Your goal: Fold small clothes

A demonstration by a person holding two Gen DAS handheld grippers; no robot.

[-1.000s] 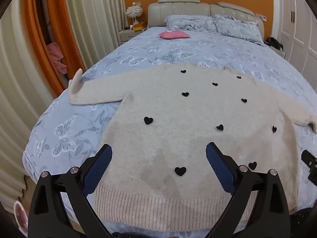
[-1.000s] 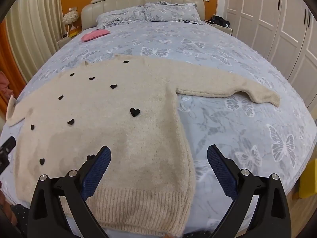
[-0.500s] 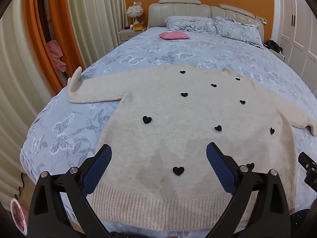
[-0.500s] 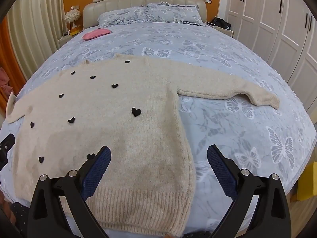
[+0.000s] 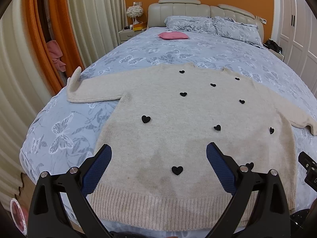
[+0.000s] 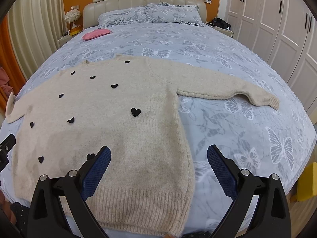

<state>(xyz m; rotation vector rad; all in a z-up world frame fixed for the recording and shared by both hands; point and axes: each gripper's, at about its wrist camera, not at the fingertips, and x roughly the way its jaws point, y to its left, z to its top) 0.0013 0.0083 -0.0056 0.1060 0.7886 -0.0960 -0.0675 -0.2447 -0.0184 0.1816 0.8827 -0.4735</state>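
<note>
Two grippers, our left gripper (image 5: 158, 154) and right gripper (image 6: 158, 154), hover with jaws spread wide, holding nothing, above the cream heart-dotted sweater (image 5: 188, 134) lying flat along the bed's (image 6: 227, 59) foot edge.

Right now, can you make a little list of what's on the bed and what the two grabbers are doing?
clothing: cream sweater with black hearts, lying flat, not yet folded
sleeves: both spread out sideways
surface: bed with blue butterfly cover
also on bed: pink cushion, pillows
left gripper: open, holding nothing, above the hem
right gripper: open, holding nothing, over the sweater's right edge
</note>
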